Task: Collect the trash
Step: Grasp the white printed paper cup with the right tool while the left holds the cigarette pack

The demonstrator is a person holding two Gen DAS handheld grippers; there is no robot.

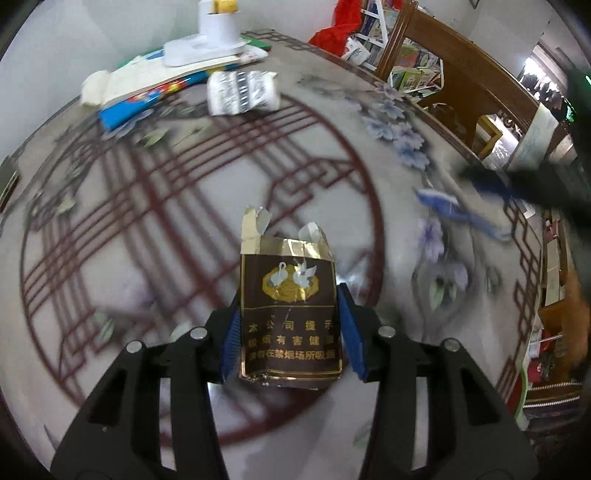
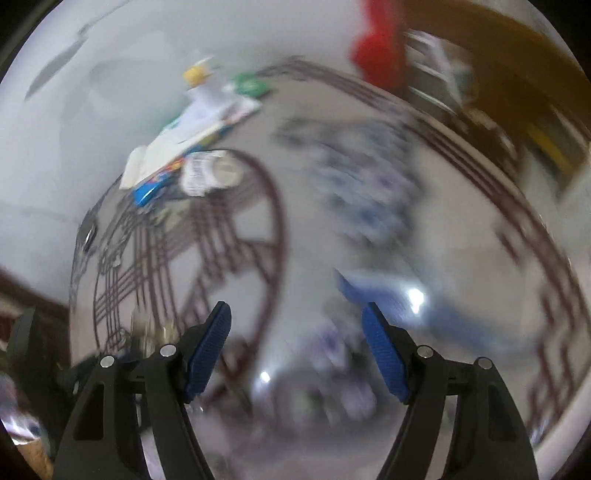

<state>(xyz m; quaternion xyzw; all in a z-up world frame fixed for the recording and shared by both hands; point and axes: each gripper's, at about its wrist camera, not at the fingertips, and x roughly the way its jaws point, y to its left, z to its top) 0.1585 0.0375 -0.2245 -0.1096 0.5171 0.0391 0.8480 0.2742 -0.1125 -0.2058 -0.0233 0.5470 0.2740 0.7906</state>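
Note:
My left gripper (image 1: 290,302) is shut on a torn brown and gold cigarette pack (image 1: 290,314), held upright above the patterned table (image 1: 184,206). A crumpled white and black wrapper (image 1: 242,92) lies at the far side of the table; it also shows in the right wrist view (image 2: 207,173). A blue wrapper (image 1: 458,212) lies to the right; in the blurred right wrist view it (image 2: 384,291) lies just beyond my right gripper (image 2: 297,317), which is open and empty. The right gripper shows as a dark blur (image 1: 532,181) above that wrapper.
A stack of books and papers (image 1: 155,85) with a white container (image 1: 218,26) on top sits at the table's far edge. A red cloth (image 1: 340,29) and a wooden chair (image 1: 461,85) with shelves behind stand beyond the far right edge.

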